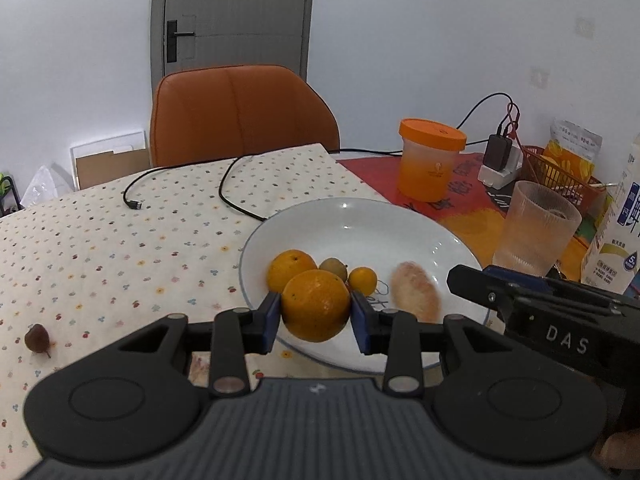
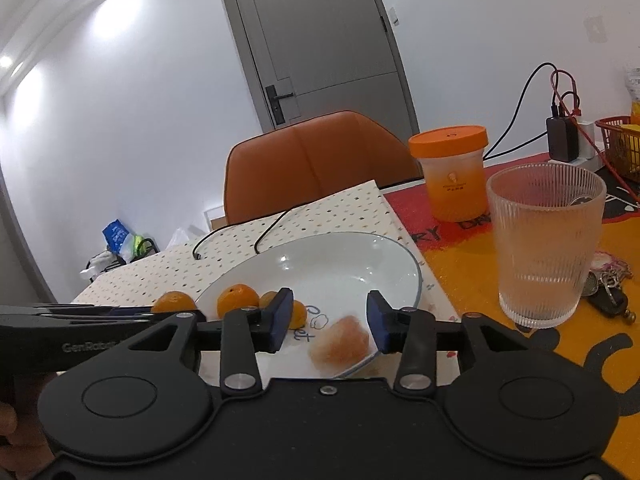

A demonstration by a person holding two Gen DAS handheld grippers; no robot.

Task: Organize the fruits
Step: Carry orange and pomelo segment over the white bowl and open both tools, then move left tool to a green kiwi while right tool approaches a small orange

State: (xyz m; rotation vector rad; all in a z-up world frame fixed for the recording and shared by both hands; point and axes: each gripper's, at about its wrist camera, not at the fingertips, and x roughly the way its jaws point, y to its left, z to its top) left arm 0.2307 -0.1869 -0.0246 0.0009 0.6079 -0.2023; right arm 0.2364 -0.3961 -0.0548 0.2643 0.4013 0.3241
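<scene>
Left wrist view: orange (image 1: 315, 305) clamped between the blue pads of the left gripper (image 1: 315, 320), held over the near rim of the white plate (image 1: 360, 220). On that plate, another orange (image 1: 290, 268), small fruits and a pale pink piece (image 1: 414, 290). Right gripper (image 2: 329, 322) spread wide, gripping nothing, just above that pink piece. Underneath, a dotted tablecloth (image 1: 120, 232); a brown fruit (image 1: 37, 338) off alone. Beyond, ribbed glass (image 2: 546, 240), orange-lidded jar (image 1: 431, 160), orange chair (image 1: 240, 112), grey door (image 1: 236, 12).
</scene>
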